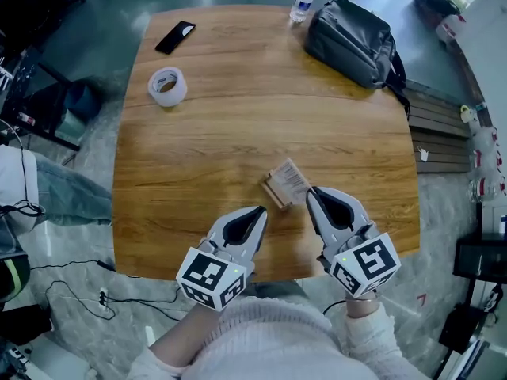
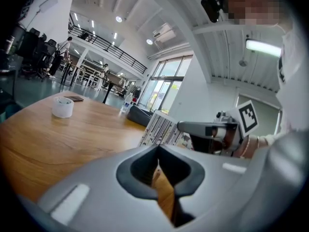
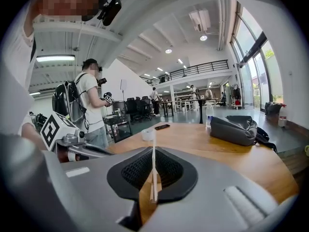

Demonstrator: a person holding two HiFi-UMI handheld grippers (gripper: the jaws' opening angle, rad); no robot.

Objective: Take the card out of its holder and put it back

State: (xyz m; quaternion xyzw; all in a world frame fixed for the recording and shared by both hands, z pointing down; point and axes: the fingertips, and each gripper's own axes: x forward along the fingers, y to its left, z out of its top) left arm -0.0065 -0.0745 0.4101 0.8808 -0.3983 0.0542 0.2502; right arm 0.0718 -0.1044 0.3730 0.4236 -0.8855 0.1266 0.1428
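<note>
Currently right claw [image 1: 311, 193] pinches the thin striped white card [image 1: 290, 177] edge-on, lower centre of frame, by the small brown holder [image 1: 275, 192] on the wooden worktop [image 1: 238, 125]. Left claw [image 1: 260, 210] pressed together, empty.

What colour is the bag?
The bag is dark grey, clearest in the head view.

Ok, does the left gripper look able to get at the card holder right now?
Probably yes: the left gripper, shut and empty, sits close beside the brown card holder with only bare table between, and the right gripper pinches the card from the opposite side.
</note>
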